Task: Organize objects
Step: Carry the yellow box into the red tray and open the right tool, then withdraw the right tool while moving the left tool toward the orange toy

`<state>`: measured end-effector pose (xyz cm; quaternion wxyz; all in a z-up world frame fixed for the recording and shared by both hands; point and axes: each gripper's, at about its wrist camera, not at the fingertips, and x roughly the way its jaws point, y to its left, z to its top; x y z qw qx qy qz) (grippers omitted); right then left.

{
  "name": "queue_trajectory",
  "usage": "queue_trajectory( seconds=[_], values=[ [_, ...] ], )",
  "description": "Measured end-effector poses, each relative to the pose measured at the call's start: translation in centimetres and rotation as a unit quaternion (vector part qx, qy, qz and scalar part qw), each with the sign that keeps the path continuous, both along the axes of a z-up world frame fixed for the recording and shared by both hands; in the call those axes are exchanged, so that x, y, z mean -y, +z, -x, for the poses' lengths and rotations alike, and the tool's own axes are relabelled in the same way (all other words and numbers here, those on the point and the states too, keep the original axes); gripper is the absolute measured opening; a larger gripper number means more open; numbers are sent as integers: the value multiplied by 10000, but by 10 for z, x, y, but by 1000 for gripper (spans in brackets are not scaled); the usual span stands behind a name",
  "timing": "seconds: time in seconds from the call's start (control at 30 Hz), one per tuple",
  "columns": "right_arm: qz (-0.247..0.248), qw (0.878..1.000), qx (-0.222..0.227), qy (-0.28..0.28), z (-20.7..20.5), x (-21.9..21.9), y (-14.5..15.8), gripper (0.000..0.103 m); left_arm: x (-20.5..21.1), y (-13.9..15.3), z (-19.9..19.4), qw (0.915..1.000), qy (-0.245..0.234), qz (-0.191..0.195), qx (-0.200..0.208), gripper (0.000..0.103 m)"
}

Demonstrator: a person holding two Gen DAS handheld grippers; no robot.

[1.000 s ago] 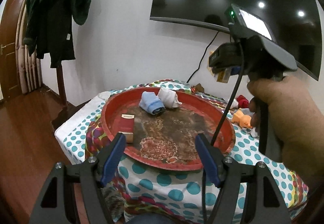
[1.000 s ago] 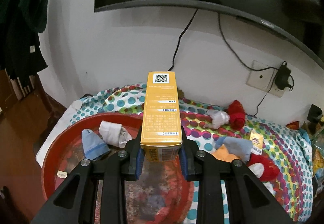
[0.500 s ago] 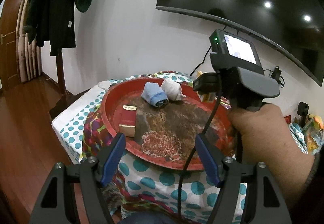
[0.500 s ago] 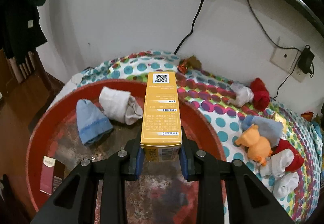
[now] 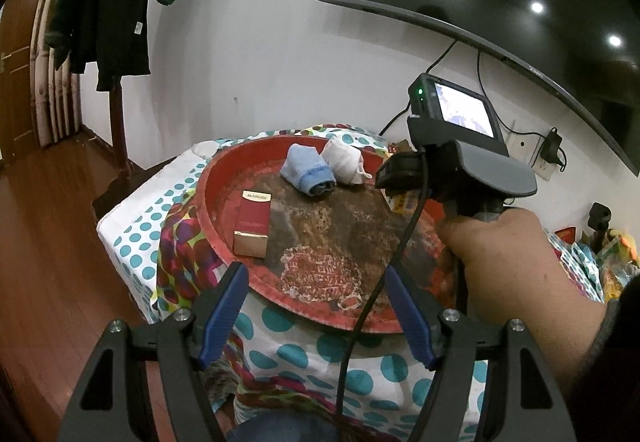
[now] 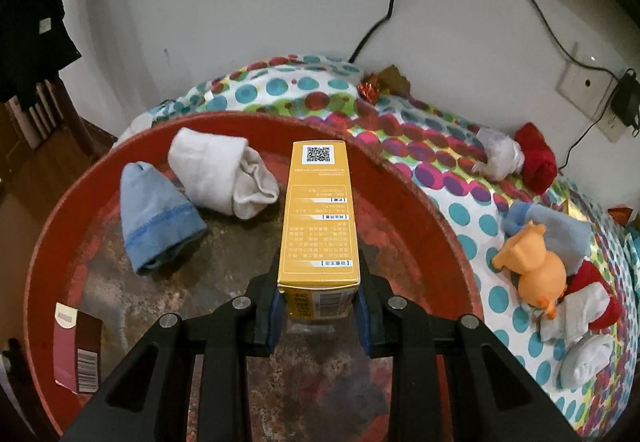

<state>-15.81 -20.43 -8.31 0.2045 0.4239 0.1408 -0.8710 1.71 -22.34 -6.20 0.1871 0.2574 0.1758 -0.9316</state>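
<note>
Right gripper [image 6: 318,316]: clamped on the yellow box [image 6: 319,218], over the red tray [image 6: 440,218].
Left gripper [image 5: 316,316]: fingers wide, empty, at the tray's near rim.
Tray: blue sock [image 6: 154,218] at 10 o'clock, white sock [image 6: 220,174] at 11, maroon box [image 6: 76,350] at 8.

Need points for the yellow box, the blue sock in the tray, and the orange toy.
yellow box [image 6: 320,218], right wrist view, on its printed top face.
blue sock [image 6: 154,220], right wrist view, mid-body above the darker stripe.
orange toy [image 6: 538,272], right wrist view, on its rounded body.
</note>
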Motion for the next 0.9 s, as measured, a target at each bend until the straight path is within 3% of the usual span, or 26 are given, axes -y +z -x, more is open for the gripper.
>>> queue_trajectory(
  seconds=[0.5,0.57,0.67,0.73,0.77,0.83,0.9],
  values=[
    [-155,9982,580,51,13,6,-16,32,-2,-3,1,10000,-69,28,32,73],
    [-73,9988,472,76,10,2,-11,53,-2,-2,2,9999,-87,67,4,73],
    [70,10000,-63,-33,-4,-12,8,82,-2,-1,1,9999,-110,58,-60,73],
    [405,9984,-398,-39,-16,-31,25,82,-3,-2,2,9999,-154,43,-57,73],
    [534,9953,-789,-183,-26,-49,37,83,-4,-2,2,9998,-183,47,-64,73],
    [666,9898,-1209,-365,-35,-77,48,94,-8,0,1,9996,-254,61,-140,73],
    [718,9843,-1487,-625,-35,-116,53,97,-14,1,1,9985,-469,47,-270,73]
  ],
)
